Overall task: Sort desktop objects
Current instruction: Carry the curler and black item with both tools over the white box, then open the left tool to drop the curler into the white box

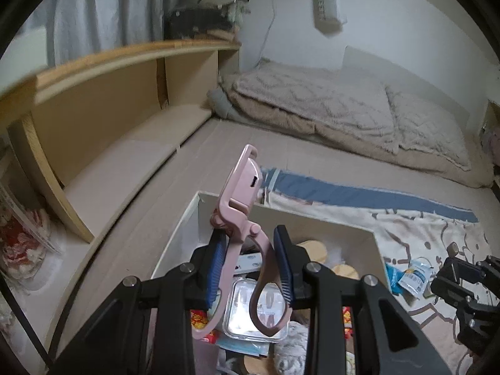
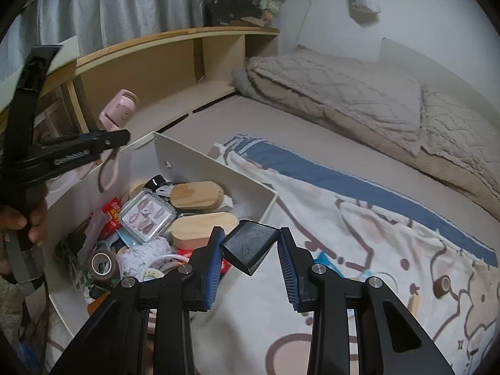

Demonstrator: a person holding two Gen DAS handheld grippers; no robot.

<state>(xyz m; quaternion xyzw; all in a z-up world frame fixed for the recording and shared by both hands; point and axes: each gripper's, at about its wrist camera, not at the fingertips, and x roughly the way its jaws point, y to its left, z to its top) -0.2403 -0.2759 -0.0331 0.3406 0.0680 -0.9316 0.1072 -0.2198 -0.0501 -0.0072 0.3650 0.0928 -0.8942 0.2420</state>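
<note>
Beige bedding: a folded blanket [image 2: 359, 93] lies at the far side of the mattress, well apart from the work. Printed cloth [image 2: 375, 250], cream with brown outlines and a blue band, is spread in front of it and serves as the sorting surface; a blue-and-white sachet [image 1: 414, 276] and a small tape roll [image 2: 443, 285] lie loose on it. White box [image 2: 218, 168], open-topped, sits on the near left of the cloth and is crowded: two wooden oval pieces [image 2: 200, 195], a clear case of press-on nails [image 2: 147, 215], a brown tape roll [image 2: 103, 264], red packets and crumpled paper. Left gripper [image 1: 250, 268], held above the box, has its jaws clamped on the pink eyelash curler [image 1: 240, 218]; the blue pads bear on the thin handle shanks just below the hinge, the head tilts up and away, and the finger loops hang down over the nail case. Right gripper [image 2: 250, 268], at the box's near right corner, holds a small black block [image 2: 250, 245]; jaws closed against it, though contact appears to fall on its two upper corners only, the block sitting skewed. Risks, as judged: the curler could pivot or slip, since the grip is on narrow rounded arms off its balance point, and would drop back among the unsorted items; its hanging loops might snag box contents if lowered. The black block could twist free of its corner hold. The two tools work close together, and a careless swing may knock them.
</note>
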